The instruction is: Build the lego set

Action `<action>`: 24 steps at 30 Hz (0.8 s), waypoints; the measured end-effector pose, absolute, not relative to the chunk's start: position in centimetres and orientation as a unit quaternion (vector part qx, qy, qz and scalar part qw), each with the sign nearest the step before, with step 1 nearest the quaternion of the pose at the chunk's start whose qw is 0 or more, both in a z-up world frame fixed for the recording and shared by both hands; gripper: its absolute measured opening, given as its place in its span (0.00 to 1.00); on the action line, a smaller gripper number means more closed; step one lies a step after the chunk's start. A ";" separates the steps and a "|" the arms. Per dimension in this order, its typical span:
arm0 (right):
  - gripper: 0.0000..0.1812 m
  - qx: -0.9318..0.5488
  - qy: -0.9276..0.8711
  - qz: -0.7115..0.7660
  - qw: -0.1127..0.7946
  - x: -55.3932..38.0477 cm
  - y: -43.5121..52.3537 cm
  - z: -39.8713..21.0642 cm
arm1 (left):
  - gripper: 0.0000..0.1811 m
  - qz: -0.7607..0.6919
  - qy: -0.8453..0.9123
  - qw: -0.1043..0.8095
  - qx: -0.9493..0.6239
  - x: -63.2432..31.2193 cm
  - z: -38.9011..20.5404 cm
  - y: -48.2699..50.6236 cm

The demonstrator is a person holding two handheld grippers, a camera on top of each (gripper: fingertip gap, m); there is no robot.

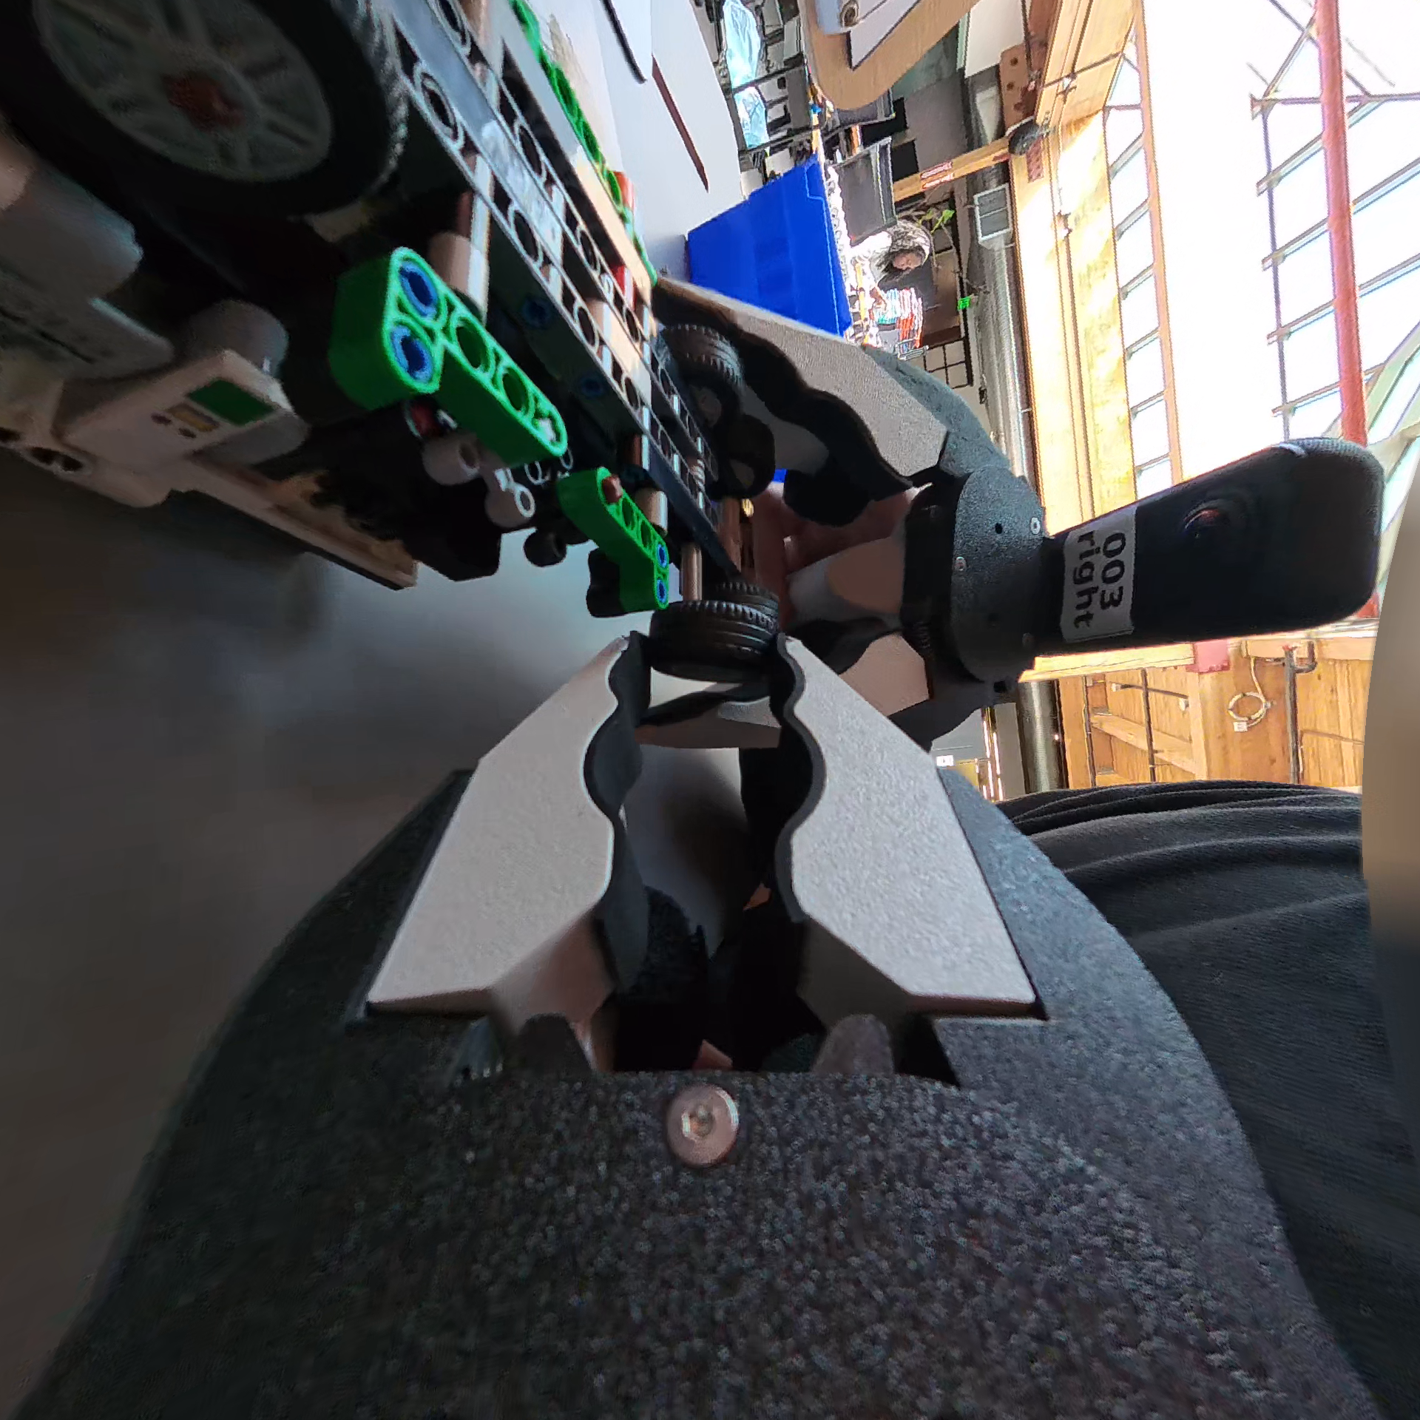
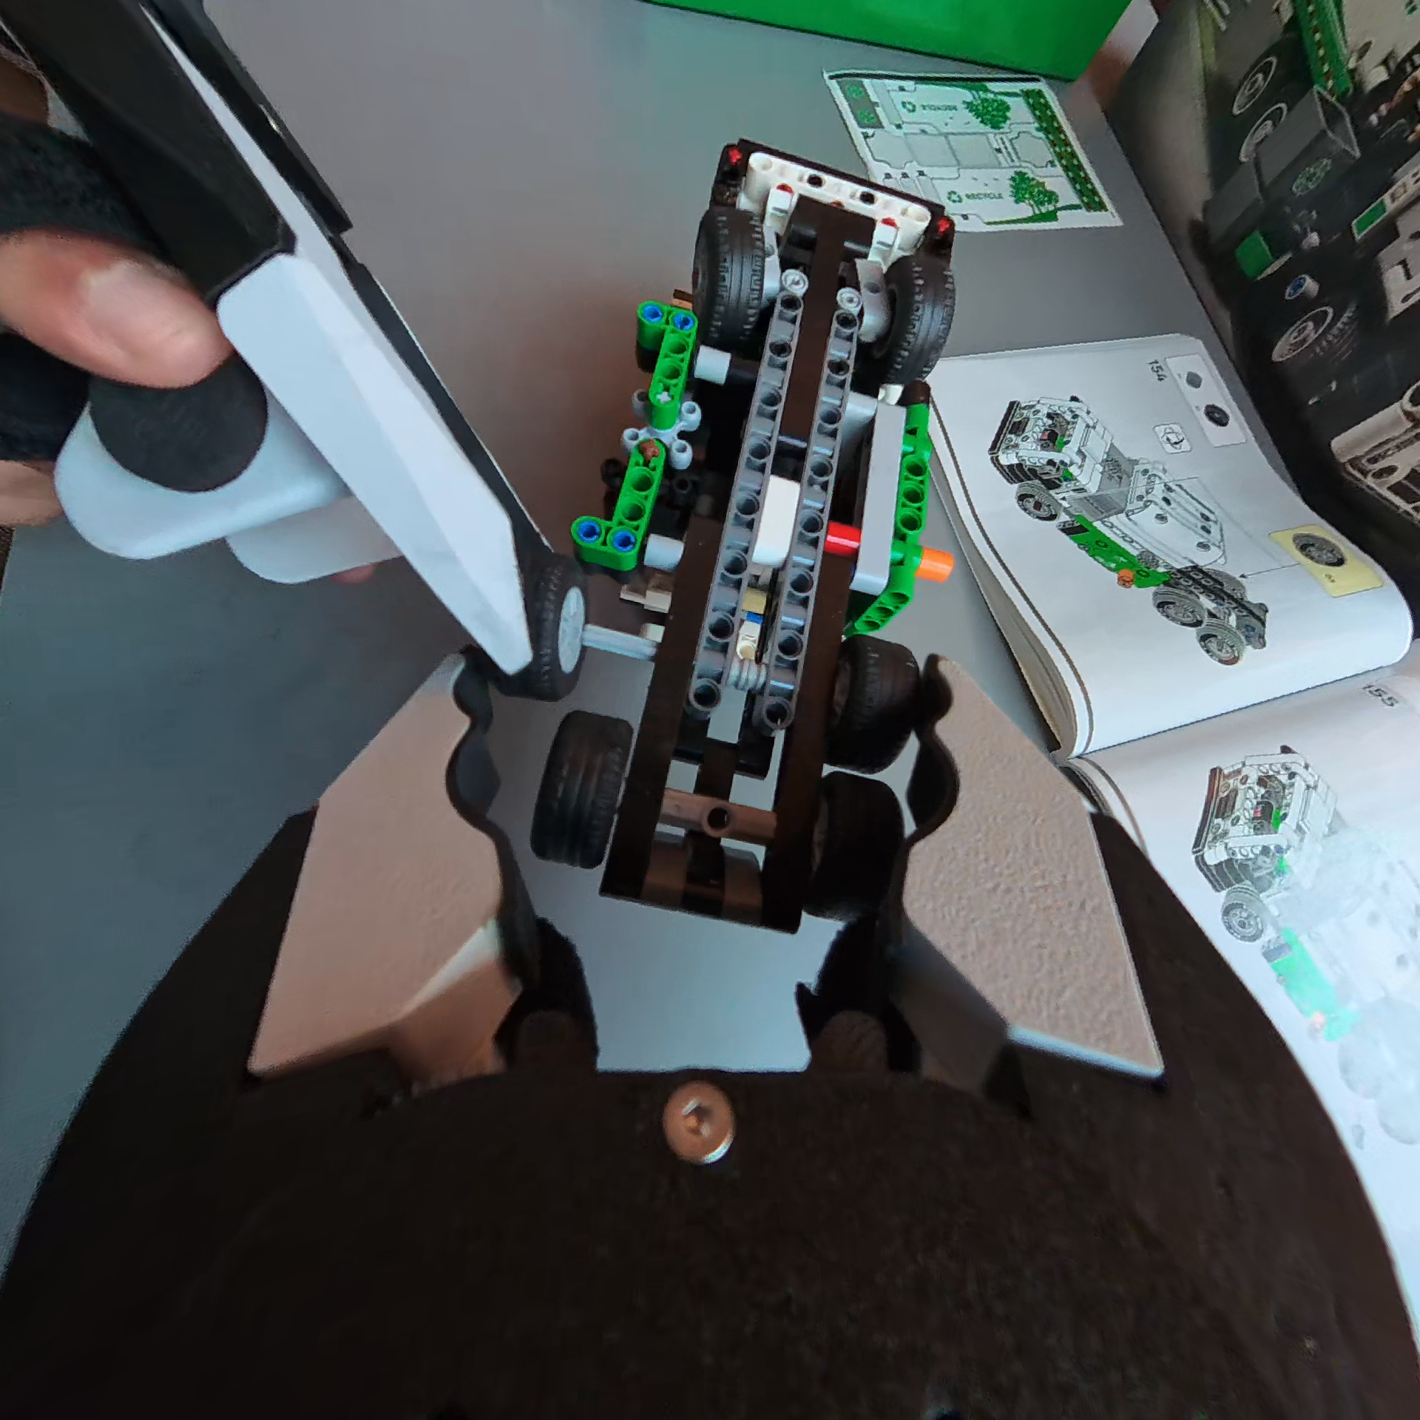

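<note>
The lego truck (image 2: 768, 499) lies upside down on the grey table, with its black and grey chassis beams facing up. My left gripper (image 1: 711, 645) is shut on a small black wheel (image 1: 714, 622) and holds it at the tip of a thin axle on the truck's side. In the right wrist view this wheel (image 2: 565, 622) sits at the end of the grey axle (image 2: 615, 638). My right gripper (image 2: 699, 684) is open wide and straddles the truck's rear wheels. One pad touches a wheel, and a narrow gap shows on the other side. Its upper finger (image 1: 830, 384) also shows in the left wrist view.
An open instruction booklet (image 2: 1152, 538) lies right of the truck. A sticker sheet (image 2: 968, 146), a green box (image 2: 884, 23) and the printed set box (image 2: 1306, 192) lie beyond. A blue bin (image 1: 768, 246) stands farther off. A hand (image 2: 100, 307) holds the left gripper.
</note>
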State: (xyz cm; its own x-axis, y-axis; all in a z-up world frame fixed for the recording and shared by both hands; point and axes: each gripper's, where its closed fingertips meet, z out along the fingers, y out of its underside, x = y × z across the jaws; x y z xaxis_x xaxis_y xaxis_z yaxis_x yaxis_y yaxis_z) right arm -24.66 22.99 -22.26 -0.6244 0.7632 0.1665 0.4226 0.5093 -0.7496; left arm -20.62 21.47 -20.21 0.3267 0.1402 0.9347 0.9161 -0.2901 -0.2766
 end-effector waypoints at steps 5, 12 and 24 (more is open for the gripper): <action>0.58 -0.353 -0.834 0.352 0.239 -24.8 22.9 -22.7 | 0.17 -0.447 -0.406 0.450 -0.658 -20.7 -20.3 21.2; 0.58 -0.349 -0.836 0.343 0.247 -24.9 23.0 -22.9 | 0.17 -0.454 -0.409 0.444 -0.655 -20.8 -20.6 21.3; 0.57 -0.339 -0.842 0.332 0.257 -24.9 23.1 -23.2 | 0.17 -0.496 -0.389 0.411 -0.659 -20.5 -20.6 21.4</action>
State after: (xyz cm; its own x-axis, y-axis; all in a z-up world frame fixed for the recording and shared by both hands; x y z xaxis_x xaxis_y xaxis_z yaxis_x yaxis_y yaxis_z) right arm -24.94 23.11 -23.18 -0.6384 0.7412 0.2074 0.4006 0.5500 -0.7328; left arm -20.52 21.45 -20.62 0.2057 0.1049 0.9730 0.9202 -0.3592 -0.1558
